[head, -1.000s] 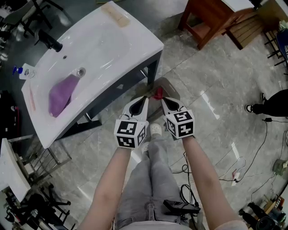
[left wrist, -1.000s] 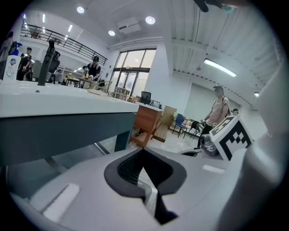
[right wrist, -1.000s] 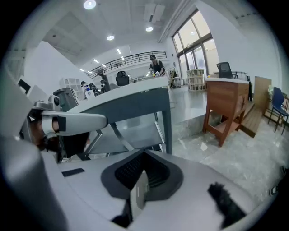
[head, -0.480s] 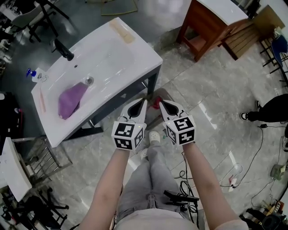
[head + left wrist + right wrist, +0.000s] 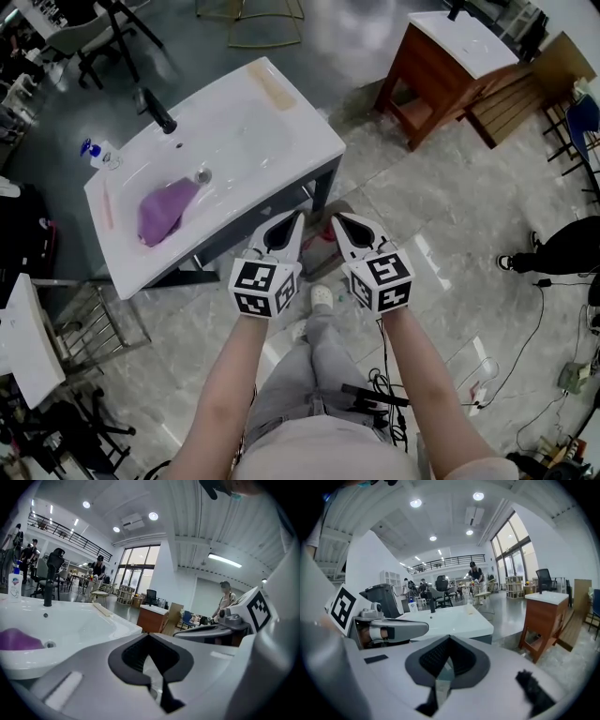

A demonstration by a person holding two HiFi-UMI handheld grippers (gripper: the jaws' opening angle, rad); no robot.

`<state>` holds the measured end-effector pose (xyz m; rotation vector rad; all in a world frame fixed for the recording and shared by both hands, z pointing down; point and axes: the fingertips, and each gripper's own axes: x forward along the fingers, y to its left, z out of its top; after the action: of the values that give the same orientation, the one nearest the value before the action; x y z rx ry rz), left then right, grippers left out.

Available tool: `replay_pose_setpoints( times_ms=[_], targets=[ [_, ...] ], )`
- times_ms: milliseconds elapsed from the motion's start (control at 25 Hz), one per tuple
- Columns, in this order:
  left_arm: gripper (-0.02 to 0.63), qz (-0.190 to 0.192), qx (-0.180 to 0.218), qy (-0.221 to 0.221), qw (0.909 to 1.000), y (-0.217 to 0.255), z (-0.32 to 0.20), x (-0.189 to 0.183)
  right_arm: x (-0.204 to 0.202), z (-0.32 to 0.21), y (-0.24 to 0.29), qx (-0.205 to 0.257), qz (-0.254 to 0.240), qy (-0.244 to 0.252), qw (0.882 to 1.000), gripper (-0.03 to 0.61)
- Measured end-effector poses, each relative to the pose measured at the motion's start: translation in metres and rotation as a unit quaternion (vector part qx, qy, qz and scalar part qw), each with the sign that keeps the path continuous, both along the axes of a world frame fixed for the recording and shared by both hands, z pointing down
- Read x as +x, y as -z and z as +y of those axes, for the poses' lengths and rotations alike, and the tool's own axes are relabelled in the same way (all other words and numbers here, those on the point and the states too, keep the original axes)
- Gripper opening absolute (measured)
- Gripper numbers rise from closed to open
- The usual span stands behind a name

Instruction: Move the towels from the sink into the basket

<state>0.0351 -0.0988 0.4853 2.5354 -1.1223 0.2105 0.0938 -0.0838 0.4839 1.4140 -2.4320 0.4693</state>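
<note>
No legible text, brand, number or sign on anything in view

Lighting: bright, even, indoor.
Sources: recessed ceiling downlights (image 5: pixel 416 503) at 11 to 12 o'clock, right gripper view. Strip light (image 5: pixel 225 560) at 2 o'clock and daylit tall windows (image 5: pixel 136 569), left gripper view.
Glare: pale streaks on polished floor (image 5: pixel 424 249) at 3 o'clock, head view. Sheen on white sink (image 5: pixel 300 141).
Shadows: soft, under sink.
Distortion: fisheye bowing and dark corner vignette, both gripper views.
Focus: nearest foreground at 6 o'clock slightly soft.
</note>
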Motion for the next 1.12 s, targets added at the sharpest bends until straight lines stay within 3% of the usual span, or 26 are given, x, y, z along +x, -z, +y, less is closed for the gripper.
replay_pose_setpoints(
  times_ms=[560, 840, 1120],
  targets=[
    [0.005, 0.002, 0.052, 0.023, 0.9984, 0.078, -0.004, -0.016, -0.017, -0.006, 0.093, 0.055, -0.020, 0.039, 0.998, 0.017],
    [0.005, 0.012, 0.070, 0.063, 0.9955, 0.107, -0.011, -0.032, -0.036, -0.009, 0.114, 0.079, -0.005, 0.071, 0.994, 0.017],
    [0.006, 0.003, 0.087, 0.109, 0.9903, 0.124, -0.020, -0.059, -0.059, -0.023, 0.131, 0.091, -0.020, 0.101, 0.991, 0.017]
  ],
)
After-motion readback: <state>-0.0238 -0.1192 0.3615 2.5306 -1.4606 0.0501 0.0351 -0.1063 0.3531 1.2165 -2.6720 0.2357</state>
